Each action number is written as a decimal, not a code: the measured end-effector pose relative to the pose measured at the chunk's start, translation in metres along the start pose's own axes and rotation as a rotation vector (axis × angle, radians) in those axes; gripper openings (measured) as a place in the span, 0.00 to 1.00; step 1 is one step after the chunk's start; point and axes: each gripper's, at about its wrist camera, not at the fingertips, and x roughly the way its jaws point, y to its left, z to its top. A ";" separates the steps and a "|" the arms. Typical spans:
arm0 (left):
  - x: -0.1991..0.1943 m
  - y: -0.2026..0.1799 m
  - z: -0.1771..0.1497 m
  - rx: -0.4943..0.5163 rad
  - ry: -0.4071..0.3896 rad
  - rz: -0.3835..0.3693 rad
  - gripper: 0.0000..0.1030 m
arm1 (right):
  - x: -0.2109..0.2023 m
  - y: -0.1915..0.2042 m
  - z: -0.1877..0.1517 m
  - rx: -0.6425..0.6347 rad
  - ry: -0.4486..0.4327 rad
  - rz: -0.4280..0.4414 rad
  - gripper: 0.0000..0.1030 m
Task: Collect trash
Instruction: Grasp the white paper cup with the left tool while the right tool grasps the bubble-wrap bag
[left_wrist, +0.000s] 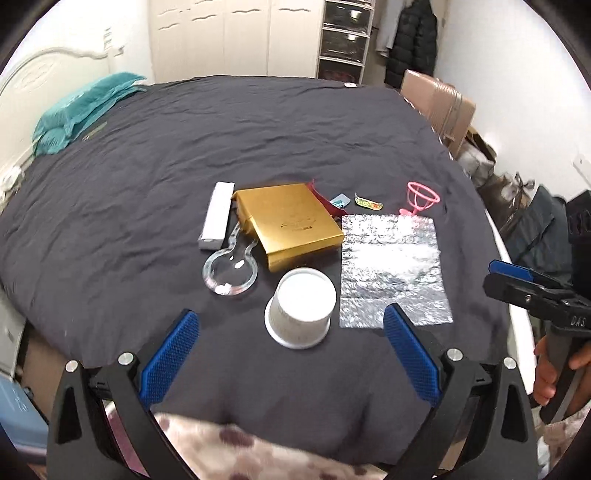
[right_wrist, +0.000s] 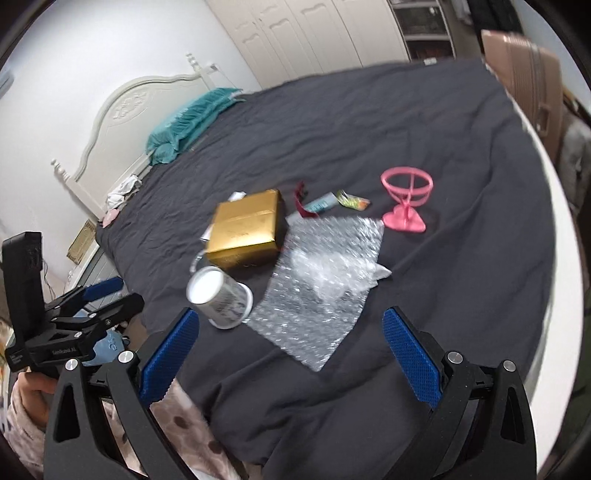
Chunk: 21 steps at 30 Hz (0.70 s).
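**Cup dead ahead of the left fingers, nothing yet picked up**

Blue-padded fingers (left_wrist: 168, 360) of the left gripper (left_wrist: 291, 354) stand spread wide with nothing between them, hovering low over the near edge of the bed. Straight ahead, just beyond the tips and roughly centred in the gap, a white paper cup (left_wrist: 301, 306) sits upside down with its base up and its wider rim on the cloth. That alignment is what a first grab would turn on: the left tool looks nearer and squarer to it than the right.

From the right wrist view the right gripper (right_wrist: 291, 354) is likewise spread and empty, and the cup (right_wrist: 218, 297) lies off toward its left finger, while the silver bubble-wrap pouch (right_wrist: 317, 291) lies flat directly ahead, its long axis running away and to the right. That pouch seems the right hand's natural share.

Farther back lie a gold box (left_wrist: 290, 225), a slim white box (left_wrist: 218, 216) beside it, a clear plastic blister (left_wrist: 231, 269) touching the gold box's near left corner, small wrappers (left_wrist: 367, 202) and a pink wire stand (left_wrist: 421, 197).

All of it rests on a wrinkled dark grey bedspread (left_wrist: 147, 177), soft footing that may give under a press. Teal pillows (left_wrist: 79, 110), a white headboard and wardrobe doors close the room. No bin is visible.
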 end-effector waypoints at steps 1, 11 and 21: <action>0.007 -0.001 0.002 0.010 0.008 0.001 0.95 | 0.007 -0.005 0.000 0.000 0.014 0.002 0.94; 0.059 -0.001 0.002 0.014 0.083 -0.064 0.95 | 0.055 -0.029 -0.004 0.039 0.082 0.039 0.78; 0.083 -0.003 0.003 -0.025 0.152 -0.091 0.79 | 0.080 -0.039 -0.007 0.107 0.139 0.091 0.05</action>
